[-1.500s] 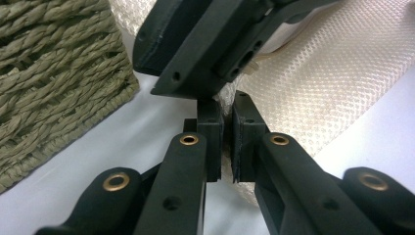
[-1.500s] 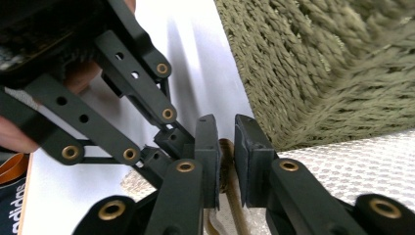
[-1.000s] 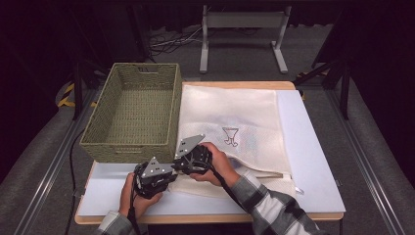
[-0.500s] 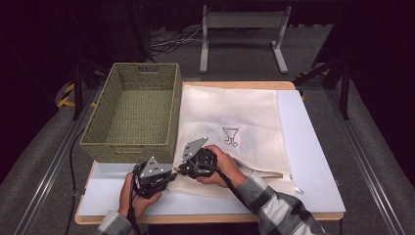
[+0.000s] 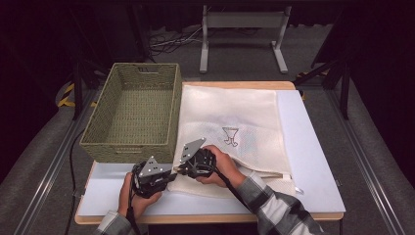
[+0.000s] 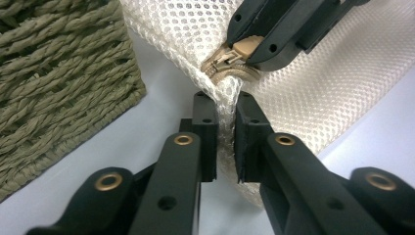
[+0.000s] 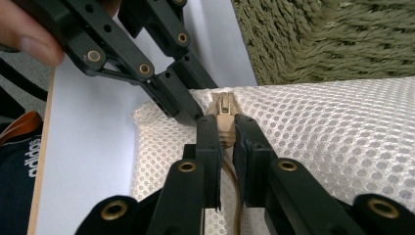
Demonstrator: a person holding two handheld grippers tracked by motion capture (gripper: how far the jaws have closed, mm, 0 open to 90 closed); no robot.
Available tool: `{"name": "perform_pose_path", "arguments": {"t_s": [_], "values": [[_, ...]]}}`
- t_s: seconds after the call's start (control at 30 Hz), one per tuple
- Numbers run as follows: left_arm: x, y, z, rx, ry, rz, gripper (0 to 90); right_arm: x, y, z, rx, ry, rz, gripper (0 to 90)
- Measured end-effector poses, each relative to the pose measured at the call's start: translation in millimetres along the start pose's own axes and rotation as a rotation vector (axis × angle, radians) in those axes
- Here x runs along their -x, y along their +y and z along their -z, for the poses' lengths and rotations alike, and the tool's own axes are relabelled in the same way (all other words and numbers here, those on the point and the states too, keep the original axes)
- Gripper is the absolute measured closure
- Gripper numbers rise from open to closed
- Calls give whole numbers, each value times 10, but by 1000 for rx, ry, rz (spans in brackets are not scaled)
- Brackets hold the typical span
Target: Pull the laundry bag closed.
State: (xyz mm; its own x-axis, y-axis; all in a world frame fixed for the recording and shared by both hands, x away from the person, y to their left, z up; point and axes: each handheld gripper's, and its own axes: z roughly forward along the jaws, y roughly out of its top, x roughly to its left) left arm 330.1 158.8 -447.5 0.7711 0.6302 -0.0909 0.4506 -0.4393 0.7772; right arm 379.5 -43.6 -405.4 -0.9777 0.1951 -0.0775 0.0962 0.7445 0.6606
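A cream mesh laundry bag (image 5: 230,117) lies flat on the white table (image 5: 313,161). At its near left corner my two grippers meet tip to tip. My left gripper (image 5: 169,174) (image 6: 225,105) is shut on the bunched mesh just below the zipper's end. Its jaws have just been opening a little, with the fabric still between the pads. My right gripper (image 5: 180,170) (image 7: 225,125) is shut on the tan zipper pull (image 7: 224,117) (image 6: 242,49) and has just tightened slightly. The zipper (image 5: 264,172) runs off to the right along the bag's near edge.
A woven green basket (image 5: 132,112) (image 6: 58,73) (image 7: 318,39) stands at the left, its near corner close beside both grippers. A small dark print (image 5: 230,136) marks the bag's middle. A metal stand (image 5: 242,34) stands on the floor beyond the table.
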Motion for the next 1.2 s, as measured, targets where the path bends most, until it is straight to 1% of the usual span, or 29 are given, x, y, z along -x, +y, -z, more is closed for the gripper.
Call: {"name": "perform_pose_path", "arguments": {"t_s": [0.07,0.1,0.13,0.17,0.2,0.23,0.3,0.37,0.43,0.47,0.5,0.53,0.57,0.6,0.63,0.67,0.7,0.73,0.77,0.8,0.83,0.87,0.93,1.03,1.07,1.1,1.13,1.2], "values": [[-22,13,20,12,-18,-4,784,-7,0,13,4,-9,10,821],[-28,20,34,19,-29,3,776,-13,0,21,7,-17,14,821],[-44,28,49,25,-45,1,721,-21,0,36,10,-28,19,821],[-59,33,64,25,-57,-1,721,-21,0,36,10,-28,19,821],[-66,34,80,28,-65,8,707,-24,-2,39,11,-32,21,821],[-77,33,94,26,-75,9,702,-28,-6,40,12,-36,22,822],[-81,28,102,20,-92,23,686,-31,-13,36,20,-40,19,822],[-91,40,110,16,-107,32,675,-31,-24,32,23,-41,29,821],[-94,52,111,12,-100,39,672,-42,-34,32,26,-50,31,822],[-102,57,111,12,-110,60,671,-46,-37,33,31,-52,33,822],[-121,65,115,9,-110,77,696,-60,-40,39,38,-59,44,822],[-139,72,114,3,-103,63,720,-67,-41,40,42,-65,45,822],[-139,72,114,3,-103,63,740,-67,-41,40,42,-65,45,822],[-134,77,110,0,-108,74,740,-72,-42,39,41,-64,51,821],[-143,83,111,1,-97,72,768,-79,-43,37,39,-67,54,822],[-157,90,108,1,-89,62,790,-84,-45,34,42,-70,55,821],[-149,89,99,7,-96,79,796,-88,-45,32,45,-74,56,821],[-152,91,89,4,-99,78,797,-91,-44,33,46,-78,57,822],[-147,93,76,-4,-103,87,802,-92,-45,34,47,-81,59,822],[-150,95,70,-5,-103,86,808,-93,-49,35,49,-78,59,822],[-149,98,65,-15,-100,89,813,-95,-53,30,49,-81,59,822],[-144,98,61,-13,-94,90,826,-100,-56,24,44,-83,59,822],[-134,106,64,-15,-75,80,844,-104,-60,20,43,-87,63,822],[-108,110,78,-3,-65,97,855,-110,-65,21,40,-101,66,823],[-104,110,80,0,-60,96,858,-113,-70,21,36,-107,69,823],[-98,113,84,0,-56,87,858,-115,-76,21,34,-109,71,823],[-84,113,87,10,-52,93,860,-117,-84,22,32,-110,73,823],[-68,117,92,13,-53,93,861,-119,-101,26,33,-115,72,823]]}}
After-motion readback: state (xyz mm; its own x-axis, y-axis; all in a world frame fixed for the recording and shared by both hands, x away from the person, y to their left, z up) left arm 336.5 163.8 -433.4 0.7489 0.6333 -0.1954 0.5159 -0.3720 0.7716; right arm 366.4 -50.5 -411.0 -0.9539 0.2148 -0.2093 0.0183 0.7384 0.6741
